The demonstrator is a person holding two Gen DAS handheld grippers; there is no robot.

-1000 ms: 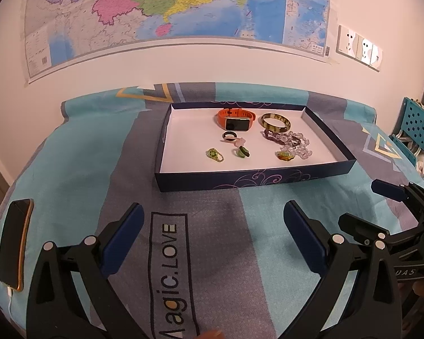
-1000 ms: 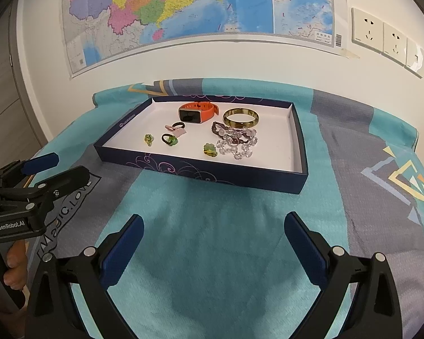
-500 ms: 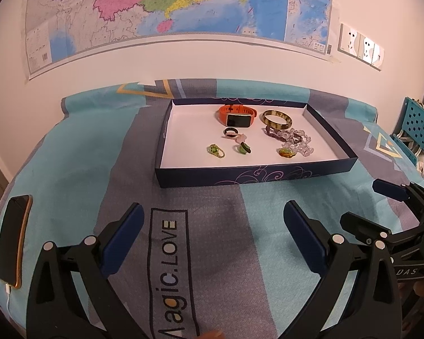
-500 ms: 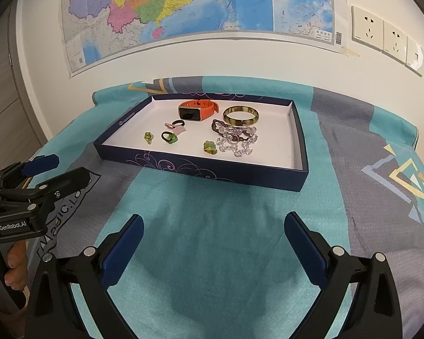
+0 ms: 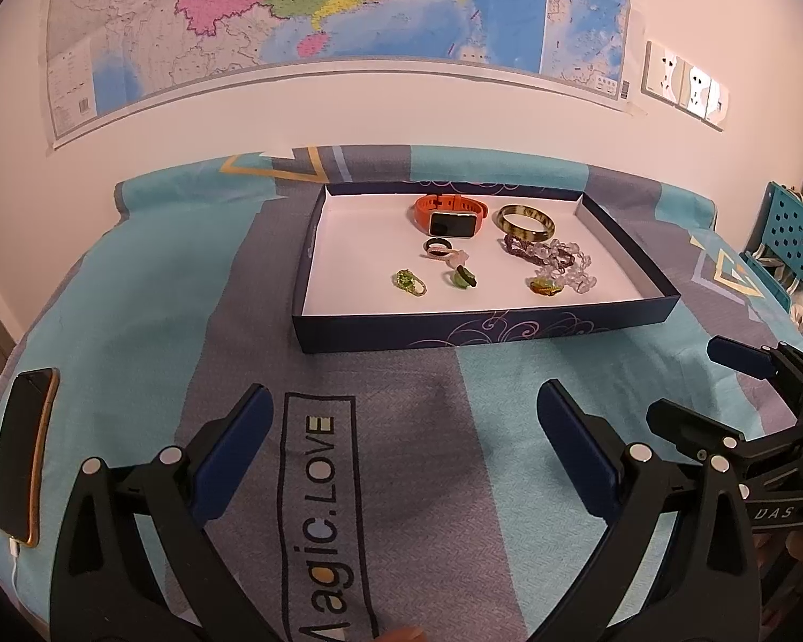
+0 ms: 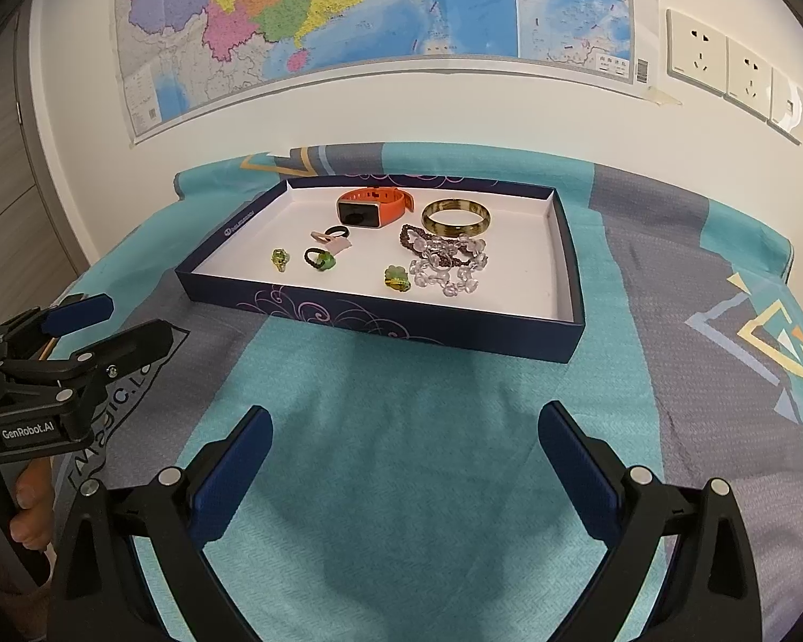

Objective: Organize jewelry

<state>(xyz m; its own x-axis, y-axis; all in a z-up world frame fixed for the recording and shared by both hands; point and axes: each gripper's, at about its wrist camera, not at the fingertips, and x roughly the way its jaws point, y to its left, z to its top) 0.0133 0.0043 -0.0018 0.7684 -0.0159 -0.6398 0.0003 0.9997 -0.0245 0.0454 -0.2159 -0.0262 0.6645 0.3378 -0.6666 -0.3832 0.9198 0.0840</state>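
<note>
Both tongs spread wide, holding nothing. Left tongs (image 5: 401,438) and right tongs (image 6: 404,452) hover over the bedspread (image 6: 401,428), near side of the tray (image 5: 482,329), well short of it.

Change vs 1 s ago: very little. Tray sits slightly further off in both views, so both rigs seem to have eased back a bit. Jewelry layout same, nothing shifted.

Where the jewelry lies: all inside the dark-blue tray w/ white floor, none seen on the bedspread.
- orange watch (image 5: 451,216) at back
- gold bangle (image 5: 525,221) just beside it, to the right
- bead bracelets, purple + clear (image 6: 447,259), heaped together, touching
- dark ring (image 5: 438,246) w/ small pink piece against it
- green rings/charms (image 6: 280,258), (image 6: 320,259), (image 6: 395,276) along the front

Meaning for task, as a judgement: pieces are already gathered in the tray, loosely grouped. Fits either a finished sort w/ the tongs drawing off, or a pause ahead of more tidying (beads are tangled). Can't tell which.

Phone (image 5: 24,449) on bedspread, far left, on cable.
</note>
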